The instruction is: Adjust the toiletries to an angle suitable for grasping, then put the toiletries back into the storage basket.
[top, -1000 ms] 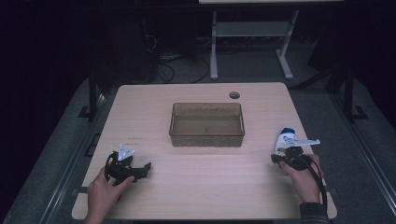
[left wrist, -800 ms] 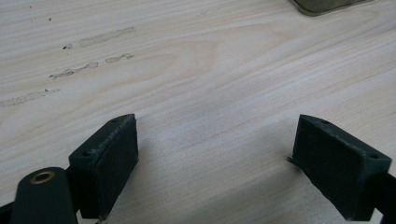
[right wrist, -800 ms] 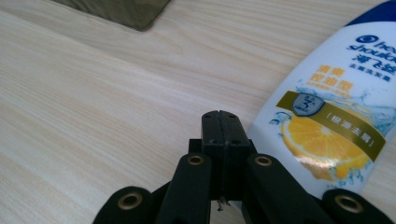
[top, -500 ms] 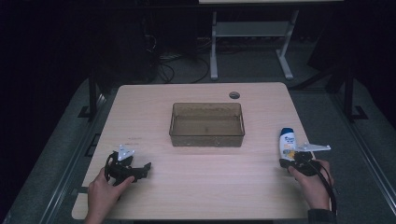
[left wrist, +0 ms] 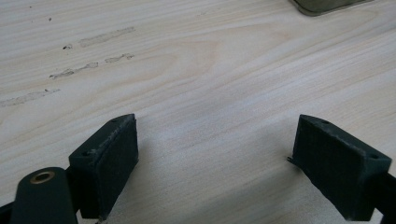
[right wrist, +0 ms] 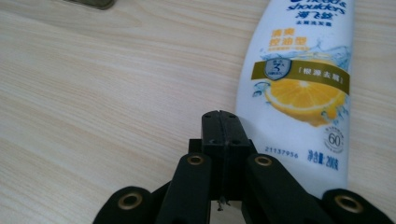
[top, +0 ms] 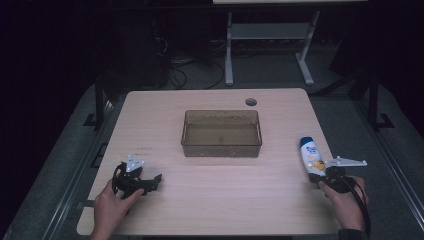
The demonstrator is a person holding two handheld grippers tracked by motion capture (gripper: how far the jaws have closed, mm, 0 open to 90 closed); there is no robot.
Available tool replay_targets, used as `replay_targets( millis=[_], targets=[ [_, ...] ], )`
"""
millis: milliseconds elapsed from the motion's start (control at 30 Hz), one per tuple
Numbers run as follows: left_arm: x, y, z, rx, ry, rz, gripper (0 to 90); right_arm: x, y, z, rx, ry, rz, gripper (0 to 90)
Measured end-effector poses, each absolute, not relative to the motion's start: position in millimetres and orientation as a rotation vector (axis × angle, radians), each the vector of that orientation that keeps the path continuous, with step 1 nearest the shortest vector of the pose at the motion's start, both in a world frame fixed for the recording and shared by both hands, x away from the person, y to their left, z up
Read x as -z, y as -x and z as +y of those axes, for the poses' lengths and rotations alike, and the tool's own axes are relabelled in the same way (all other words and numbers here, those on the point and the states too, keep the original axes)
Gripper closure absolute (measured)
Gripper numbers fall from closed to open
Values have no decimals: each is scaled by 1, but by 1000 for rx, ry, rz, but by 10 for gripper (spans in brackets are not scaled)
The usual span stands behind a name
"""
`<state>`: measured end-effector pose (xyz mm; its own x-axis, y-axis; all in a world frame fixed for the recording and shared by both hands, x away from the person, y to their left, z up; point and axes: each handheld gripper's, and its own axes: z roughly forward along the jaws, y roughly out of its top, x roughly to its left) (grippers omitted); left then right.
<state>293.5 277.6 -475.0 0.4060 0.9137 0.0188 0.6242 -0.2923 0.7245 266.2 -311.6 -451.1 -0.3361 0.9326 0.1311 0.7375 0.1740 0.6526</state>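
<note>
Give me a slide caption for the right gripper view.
Right gripper, jaws shut and empty, beside a white shampoo bottle lying on the wooden table.

We identify the setting as a lab or test room arranged for recording, not a home. A single light wood table (top: 220, 205) with a cable port (top: 251, 102) stands on grey floor mats (top: 75, 165), lit from above while the surroundings stay dark. Behind it we see loose cables (top: 187, 70) on the floor and a white metal stand frame (top: 267, 35).
</note>
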Motion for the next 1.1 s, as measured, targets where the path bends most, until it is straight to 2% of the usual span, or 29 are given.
replay_targets(
  millis=[733, 1100],
  targets=[
    [475, -293, 277, -582, -2022, 1305, 131, 447, -259, -320, -956, -1594, 2130, 897],
    [475, -293, 278, -582, -2025, 1304, 131, 438, -265, -310, -979, -1546, 2138, 723]
  ],
)
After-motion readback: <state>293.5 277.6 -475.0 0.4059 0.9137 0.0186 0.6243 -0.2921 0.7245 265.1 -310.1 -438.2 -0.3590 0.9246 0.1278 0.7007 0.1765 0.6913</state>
